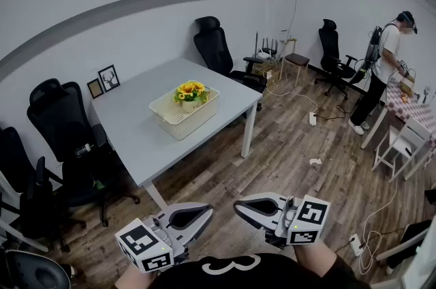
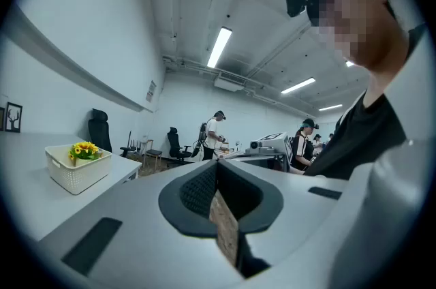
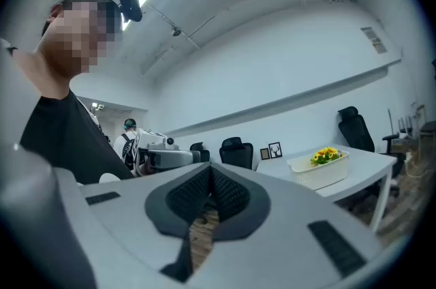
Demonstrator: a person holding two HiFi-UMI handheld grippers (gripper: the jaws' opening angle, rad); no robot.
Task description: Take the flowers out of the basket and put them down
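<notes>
My left gripper (image 2: 216, 168) has its jaws pressed together on nothing, and my right gripper (image 3: 210, 173) is the same. Both are well apart from the worktop (image 1: 139, 134). No step of the task is done yet. The yellow, leafy flowers (image 1: 191, 90) sit in the basket (image 1: 178, 124), a pale rectangular box with perforated walls on the smooth grey top. Reaching, gripping, lifting out and setting down are all left.

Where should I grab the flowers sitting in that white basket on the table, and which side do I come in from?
From above, I'd say. The basket walls ring the flowers on every side, so only the top is free. Close on the green bunch just under the yellow blooms rather than on the petals, which would likely crush, then lift straight up.
</notes>
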